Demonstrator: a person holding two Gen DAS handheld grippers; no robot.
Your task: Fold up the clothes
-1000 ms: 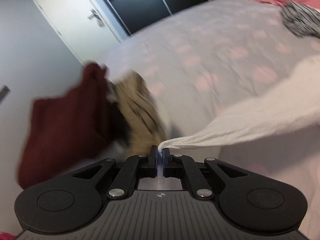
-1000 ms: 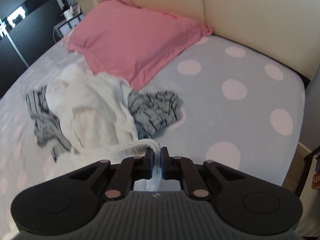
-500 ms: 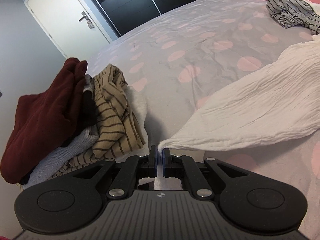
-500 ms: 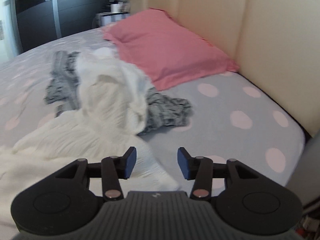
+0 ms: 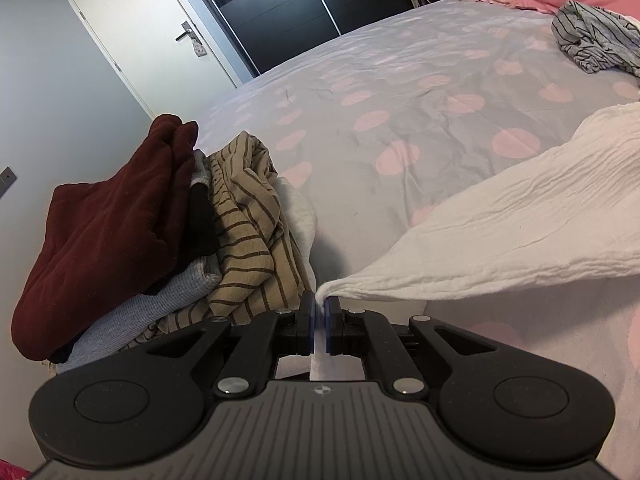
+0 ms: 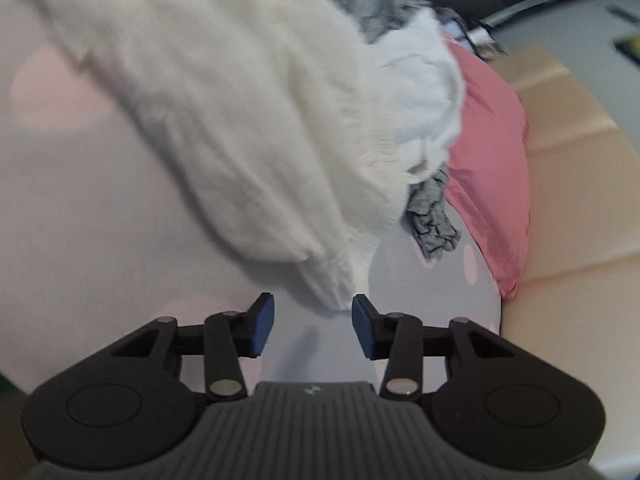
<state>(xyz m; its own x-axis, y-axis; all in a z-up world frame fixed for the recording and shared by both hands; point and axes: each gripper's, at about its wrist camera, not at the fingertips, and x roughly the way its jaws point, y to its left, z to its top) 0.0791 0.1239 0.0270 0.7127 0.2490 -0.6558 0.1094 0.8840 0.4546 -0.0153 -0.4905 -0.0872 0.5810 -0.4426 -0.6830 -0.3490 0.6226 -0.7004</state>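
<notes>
White garment [image 5: 520, 224]: thin, crinkled, limp, judged light; drapes from any pinch. Left gripper [image 5: 319, 314] pinches one corner tight. Right gripper [image 6: 313, 326] fingers spread, cuff edge [image 6: 332, 280] just ahead: likely hold.

We are counting one white garment [image 5: 520, 224], one crumpled grey striped garment [image 5: 592, 36] and one pile of folded clothes [image 5: 160, 232] lying on one bed [image 5: 400, 92]. In that pile we are making out at least four pieces: maroon, black, grey knit, tan striped. We are also seeing one pink pillow [image 6: 492, 152], one door [image 5: 152, 36] and two grippers.
</notes>
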